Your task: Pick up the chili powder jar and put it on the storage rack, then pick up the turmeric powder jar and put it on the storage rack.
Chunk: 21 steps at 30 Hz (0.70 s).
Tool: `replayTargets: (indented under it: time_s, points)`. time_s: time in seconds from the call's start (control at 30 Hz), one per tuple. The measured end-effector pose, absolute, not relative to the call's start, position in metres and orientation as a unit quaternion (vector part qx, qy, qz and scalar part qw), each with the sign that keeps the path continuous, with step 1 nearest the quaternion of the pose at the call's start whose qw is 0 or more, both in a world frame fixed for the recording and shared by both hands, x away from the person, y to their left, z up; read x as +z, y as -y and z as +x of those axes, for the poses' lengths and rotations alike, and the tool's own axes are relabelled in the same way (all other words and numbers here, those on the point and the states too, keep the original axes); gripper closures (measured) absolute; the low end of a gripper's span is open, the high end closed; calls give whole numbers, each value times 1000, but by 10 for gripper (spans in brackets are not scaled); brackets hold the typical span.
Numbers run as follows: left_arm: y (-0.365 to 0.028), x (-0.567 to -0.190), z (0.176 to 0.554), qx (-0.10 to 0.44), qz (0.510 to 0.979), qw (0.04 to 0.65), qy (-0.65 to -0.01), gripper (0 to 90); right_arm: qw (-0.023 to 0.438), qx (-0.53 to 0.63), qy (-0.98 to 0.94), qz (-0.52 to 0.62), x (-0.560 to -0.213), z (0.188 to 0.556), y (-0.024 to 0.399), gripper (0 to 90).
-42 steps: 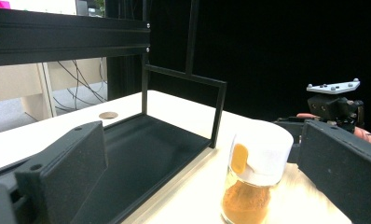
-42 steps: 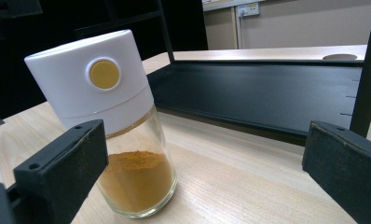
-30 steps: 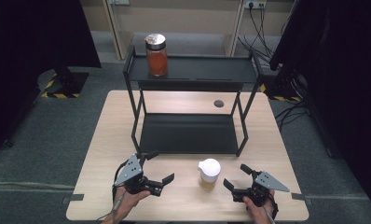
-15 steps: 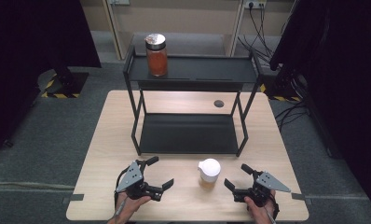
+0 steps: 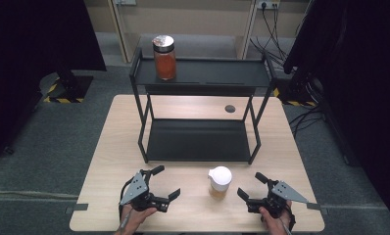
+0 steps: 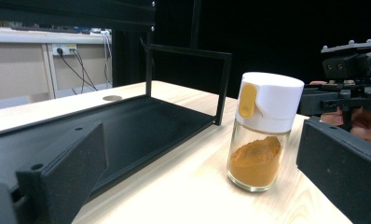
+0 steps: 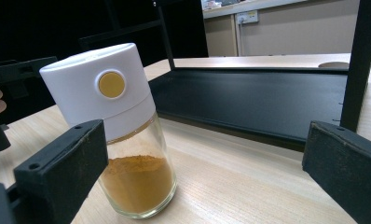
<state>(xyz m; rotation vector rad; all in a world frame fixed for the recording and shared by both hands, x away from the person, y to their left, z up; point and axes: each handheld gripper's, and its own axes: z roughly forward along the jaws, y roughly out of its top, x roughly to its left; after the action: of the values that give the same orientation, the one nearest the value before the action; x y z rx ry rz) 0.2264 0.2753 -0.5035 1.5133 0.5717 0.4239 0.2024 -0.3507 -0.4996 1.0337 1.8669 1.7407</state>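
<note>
High view: claws [image 5: 162, 184] [image 5: 252, 186] flanking shaker [image 5: 219, 181]

In the high view the bottom edge cuts off both forearms, and the person's hands hide the grips of the left gripper [image 5: 157, 188] and the right gripper [image 5: 254, 188]. The contents of the jar [image 5: 164, 57] on the rack's top shelf [image 5: 217, 77] are too small to tell. In the right gripper view a black finger [image 7: 62, 170] hides part of the spice jar [image 7: 123, 140], and the bottom edge cuts both fingers.
</note>
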Motion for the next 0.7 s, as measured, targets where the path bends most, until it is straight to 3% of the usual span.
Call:
replayTargets:
  time_s: [0.7]
  points:
    - [-275,-507,227,185,674,665,-263,12,192,617,-674,358,-498,202,349,5]
